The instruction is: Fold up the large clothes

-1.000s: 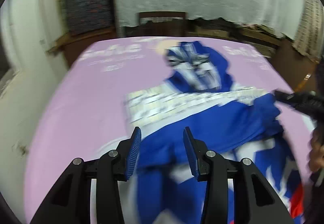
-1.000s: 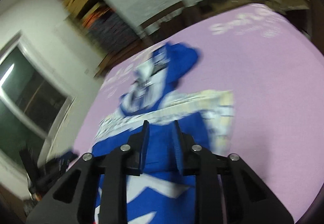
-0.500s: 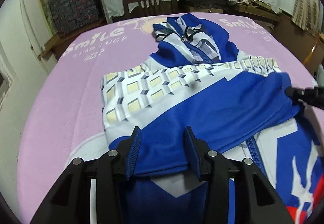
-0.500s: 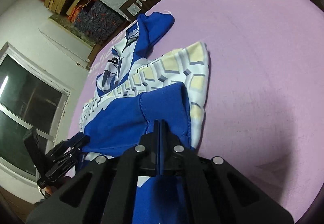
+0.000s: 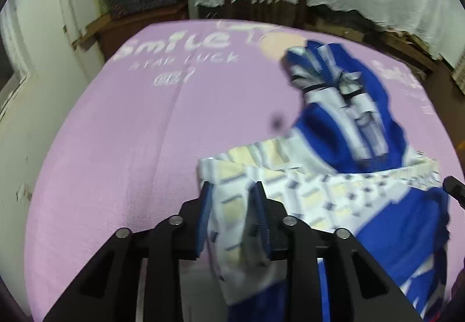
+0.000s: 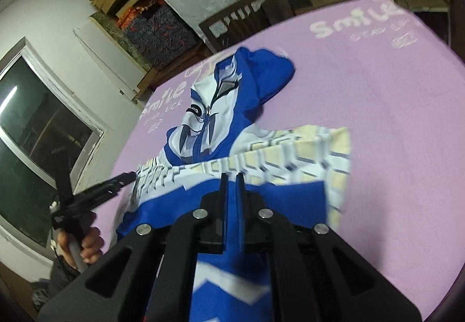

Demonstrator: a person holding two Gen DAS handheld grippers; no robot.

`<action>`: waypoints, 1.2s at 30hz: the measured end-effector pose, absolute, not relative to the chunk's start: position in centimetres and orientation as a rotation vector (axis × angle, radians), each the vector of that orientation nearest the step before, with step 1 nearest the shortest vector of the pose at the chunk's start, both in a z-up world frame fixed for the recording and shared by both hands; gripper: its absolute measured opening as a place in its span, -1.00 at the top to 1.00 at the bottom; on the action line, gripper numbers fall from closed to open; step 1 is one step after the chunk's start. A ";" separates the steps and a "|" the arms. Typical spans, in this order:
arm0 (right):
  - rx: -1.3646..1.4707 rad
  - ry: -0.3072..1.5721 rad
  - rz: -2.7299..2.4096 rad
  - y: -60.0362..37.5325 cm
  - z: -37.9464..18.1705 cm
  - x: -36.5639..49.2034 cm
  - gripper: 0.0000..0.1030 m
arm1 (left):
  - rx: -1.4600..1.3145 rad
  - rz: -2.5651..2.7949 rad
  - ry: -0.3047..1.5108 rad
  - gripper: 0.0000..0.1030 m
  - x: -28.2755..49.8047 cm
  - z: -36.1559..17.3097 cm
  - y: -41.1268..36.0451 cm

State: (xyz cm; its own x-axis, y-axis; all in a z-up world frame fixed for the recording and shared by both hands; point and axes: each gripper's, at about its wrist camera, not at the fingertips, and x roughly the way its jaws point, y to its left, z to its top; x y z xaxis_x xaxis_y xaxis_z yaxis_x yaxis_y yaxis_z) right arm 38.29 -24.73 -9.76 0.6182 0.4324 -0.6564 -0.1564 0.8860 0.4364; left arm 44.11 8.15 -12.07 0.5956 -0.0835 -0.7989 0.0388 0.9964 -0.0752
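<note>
Dim indoor light is falling evenly over the pink cover. Motion blur is smearing the jacket lying on it. Fisheye bending is curving everything around the cover, and black vignetting is darkening the corners.

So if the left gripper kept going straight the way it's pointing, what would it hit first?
Probably nothing new: the left gripper already has the checkered shoulder of the hooded jacket between its jaws, which have just been closing. Beyond it lies the purple sheet, though depth is unclear.
</note>
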 end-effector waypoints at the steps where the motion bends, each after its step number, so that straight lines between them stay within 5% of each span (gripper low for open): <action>1: 0.364 0.858 0.355 -24.5 -10.2 38.9 0.88 | -0.055 -0.058 0.939 0.46 44.3 -12.6 8.5; 9: 0.429 0.932 0.314 -26.2 -14.4 40.7 1.00 | -0.002 -0.001 0.892 0.32 44.0 -13.3 10.0; 15: 0.426 0.922 0.288 -26.8 -13.7 40.0 1.00 | -0.083 -0.053 0.845 0.49 41.2 -10.2 10.7; 21: 0.373 0.867 0.284 -25.0 -10.1 40.8 0.57 | 0.034 -0.222 0.855 0.24 39.0 -10.7 5.7; 24: 0.330 0.853 0.282 -23.5 -8.3 42.7 0.53 | 0.089 -0.185 0.840 0.16 39.0 -12.6 4.7; 26: 0.315 0.839 0.268 -22.8 -7.3 44.4 0.28 | 0.066 -0.197 0.853 0.17 39.1 -12.5 5.1; 28: 0.320 0.801 0.236 -22.8 -6.7 45.9 -0.41 | 0.023 -0.214 0.860 0.14 39.1 -12.7 5.6; 29: 0.321 0.764 0.199 -22.9 -6.5 47.1 -0.50 | 0.003 -0.220 0.862 0.12 39.2 -12.7 5.9; 36: 0.341 0.782 0.101 -23.7 -10.1 54.9 -0.57 | -0.008 -0.220 0.854 0.08 38.6 -12.9 6.1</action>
State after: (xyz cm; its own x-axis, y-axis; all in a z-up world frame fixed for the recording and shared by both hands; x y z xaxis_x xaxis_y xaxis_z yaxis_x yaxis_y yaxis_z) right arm 54.85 -23.67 -10.09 0.7079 0.2144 -0.6730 0.0363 0.9405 0.3378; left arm 38.59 6.14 -12.94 0.6357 -0.1959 -0.7467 0.1897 0.9772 -0.0949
